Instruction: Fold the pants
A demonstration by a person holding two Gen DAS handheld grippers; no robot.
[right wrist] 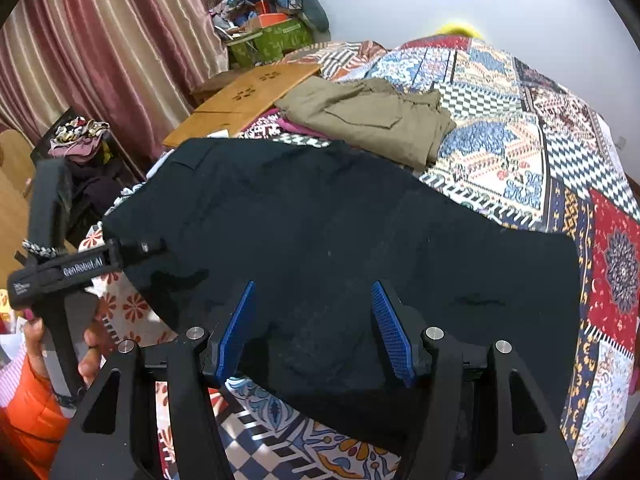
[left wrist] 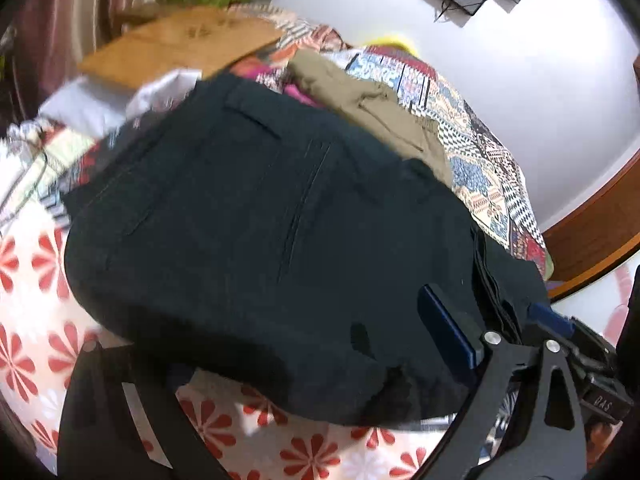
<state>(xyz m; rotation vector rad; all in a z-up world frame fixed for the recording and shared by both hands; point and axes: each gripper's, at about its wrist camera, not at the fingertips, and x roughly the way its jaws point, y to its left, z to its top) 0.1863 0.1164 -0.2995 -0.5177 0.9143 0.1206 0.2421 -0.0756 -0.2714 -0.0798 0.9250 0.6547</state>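
Note:
Dark navy pants [right wrist: 320, 240] lie folded in a thick stack on the patterned bed; they also fill the left wrist view [left wrist: 256, 232]. My right gripper [right wrist: 314, 312] is open, its blue pads [right wrist: 390, 332] spread just above the near edge of the pants, holding nothing. In the left wrist view a second gripper [left wrist: 486, 308] with blue pads reaches in at the lower right by the folded edge of the pants. My left gripper's own fingers are hidden under the cloth; its body [right wrist: 60, 268] shows at the left in the right wrist view, held by a hand.
Folded olive pants [right wrist: 372, 116] lie beyond the dark ones on the patchwork quilt [right wrist: 540, 152]. A wooden board [right wrist: 244, 96] lies at the bed's far left. Curtains [right wrist: 100, 48] and a cluttered green box [right wrist: 276, 36] stand behind. A white wall is at the back.

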